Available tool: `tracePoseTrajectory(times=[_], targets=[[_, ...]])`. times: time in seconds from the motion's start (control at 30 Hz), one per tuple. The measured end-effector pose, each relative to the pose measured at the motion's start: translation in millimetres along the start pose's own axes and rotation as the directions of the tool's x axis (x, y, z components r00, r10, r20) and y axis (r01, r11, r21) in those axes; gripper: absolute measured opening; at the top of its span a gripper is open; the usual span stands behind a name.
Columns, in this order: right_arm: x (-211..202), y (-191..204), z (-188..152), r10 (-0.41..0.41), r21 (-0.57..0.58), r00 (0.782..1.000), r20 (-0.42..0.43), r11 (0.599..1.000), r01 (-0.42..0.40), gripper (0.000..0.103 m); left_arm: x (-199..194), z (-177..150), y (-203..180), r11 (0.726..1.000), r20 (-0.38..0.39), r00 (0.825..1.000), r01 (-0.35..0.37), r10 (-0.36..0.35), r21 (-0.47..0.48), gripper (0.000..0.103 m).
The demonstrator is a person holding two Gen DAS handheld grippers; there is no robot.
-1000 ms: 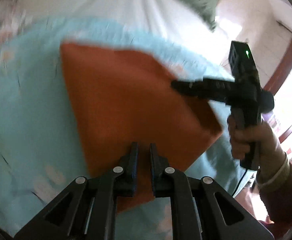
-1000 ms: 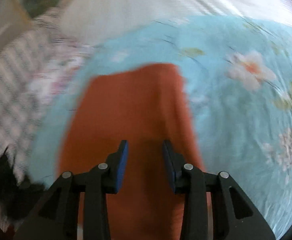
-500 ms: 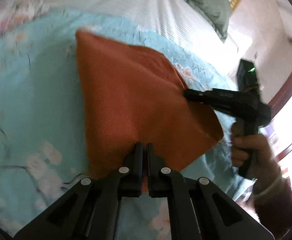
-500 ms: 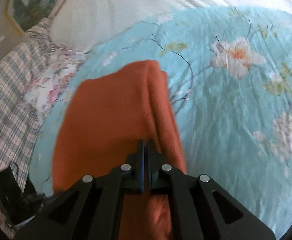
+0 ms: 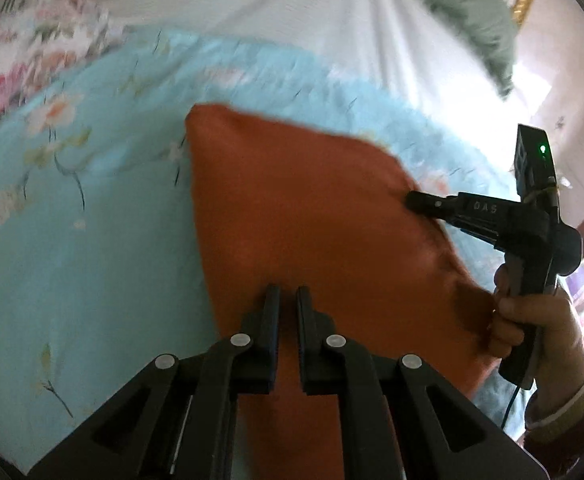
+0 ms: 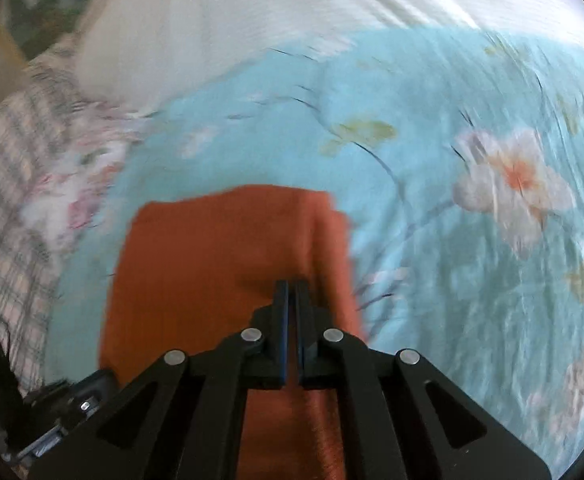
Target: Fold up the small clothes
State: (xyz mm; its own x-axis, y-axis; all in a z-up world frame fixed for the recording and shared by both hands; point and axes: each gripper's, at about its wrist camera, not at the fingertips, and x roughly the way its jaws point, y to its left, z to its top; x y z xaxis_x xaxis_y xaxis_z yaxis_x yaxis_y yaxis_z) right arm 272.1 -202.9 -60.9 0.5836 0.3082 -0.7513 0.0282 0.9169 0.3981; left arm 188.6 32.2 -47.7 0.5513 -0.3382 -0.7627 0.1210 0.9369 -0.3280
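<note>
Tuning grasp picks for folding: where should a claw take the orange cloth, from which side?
Grip the orange cloth at its near hem, coming from the near side, angled down. That edge is thin and pinchable, and both the left claw and right claw are shut on it there.

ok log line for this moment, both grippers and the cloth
left gripper: shut on orange cloth | right gripper: shut on orange cloth | cloth: on floral blue sheet

We hold both grippers angled downward. The left gripper (image 5: 288, 300) has its jaws nearly together. The right gripper (image 6: 292, 292), jaws fully closed, sits to its right, gripped by our right hand (image 5: 531, 324).
</note>
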Motion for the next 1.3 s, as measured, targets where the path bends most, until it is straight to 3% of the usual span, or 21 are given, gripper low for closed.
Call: tracePoseTrajectory(times=[0.1,0.3,0.43,0.5,0.6,0.7,0.87,0.93,0.97,1.0,1.03,1.07,1.1,1.3], targets=[[2.3,-17.4,-7.1,0.04,0.044,0.999,0.027,0.998,-0.041,0.0,7.8,-1.6,5.5,0.999,-0.005,1.0,0.026,-0.026,-0.026,0.007],[-28.4,-8.2,-17.8,0.061,0.024,0.998,0.033,0.998,-0.061,0.004,-11.3,-7.4,-6.1,1.0,0.015,1.0,0.018,-0.018,-0.001,0.005],[-69.7,3.8,-57.4,0.143,-0.05,0.989,0.023,0.989,-0.141,0.004,-45.2,-39.3,-18.9,0.993,0.029,0.994,0.103,-0.104,0.061,0.006],[-80.3,1.1,-80.3,0.14,-0.069,0.99,0.005,0.988,-0.139,0.004,-52.8,-54.6,-23.2,0.988,0.023,0.991,0.131,-0.133,0.084,0.008],[-73.8,-11.6,-98.7,0.036,-0.081,0.999,-0.028,0.996,-0.038,0.004,-40.5,-75.9,-21.5,0.99,-0.023,0.994,0.106,-0.104,0.09,0.007],[-68.3,-30.2,-101.2,0.091,-0.004,0.996,-0.023,0.996,-0.091,0.002,-37.4,-79.4,-15.1,0.99,-0.011,0.991,0.133,-0.132,0.037,0.007],[-79.5,-21.5,-103.4,0.071,-0.027,0.997,-0.019,0.997,-0.071,0.006,-43.7,-82.5,-23.0,0.995,0.005,0.996,0.09,-0.09,0.049,0.01],[-85.1,-20.5,-106.4,0.067,-0.028,0.998,-0.02,0.997,-0.067,0.011,-48.1,-86.5,-25.7,0.996,0.012,0.997,0.077,-0.078,0.039,0.016],[-90.4,-19.3,-109.3,0.067,-0.03,0.998,-0.017,0.997,-0.067,0.021,-52.2,-88.8,-27.9,0.997,0.018,0.997,0.074,-0.074,0.038,0.021],[-96.0,-20.4,-113.1,0.069,-0.034,0.998,-0.012,0.997,-0.069,0.038,-55.9,-90.5,-29.1,0.997,0.022,0.997,0.072,-0.073,0.04,0.035],[-103.5,-17.2,-116.6,0.074,-0.045,0.997,-0.001,0.996,-0.074,0.045,-63.9,-94.5,-31.9,0.997,0.035,0.997,0.07,-0.071,0.046,0.057],[-110.2,-14.2,-120.4,0.074,-0.059,0.997,0.01,0.996,-0.073,0.054,-69.4,-97.3,-34.2,0.998,0.048,0.997,0.053,-0.055,0.047,0.07],[-115.8,-10.9,-123.8,0.068,-0.076,0.997,0.021,0.995,-0.067,0.055,-76.2,-100.1,-35.3,0.999,0.068,0.997,0.017,-0.02,0.046,0.083],[-149.3,-6.6,-151.2,-0.003,-0.15,0.998,0.069,0.989,0.013,0.06,-101.8,-119.8,-33.2,0.993,0.102,0.99,-0.103,0.096,0.064,0.084]])
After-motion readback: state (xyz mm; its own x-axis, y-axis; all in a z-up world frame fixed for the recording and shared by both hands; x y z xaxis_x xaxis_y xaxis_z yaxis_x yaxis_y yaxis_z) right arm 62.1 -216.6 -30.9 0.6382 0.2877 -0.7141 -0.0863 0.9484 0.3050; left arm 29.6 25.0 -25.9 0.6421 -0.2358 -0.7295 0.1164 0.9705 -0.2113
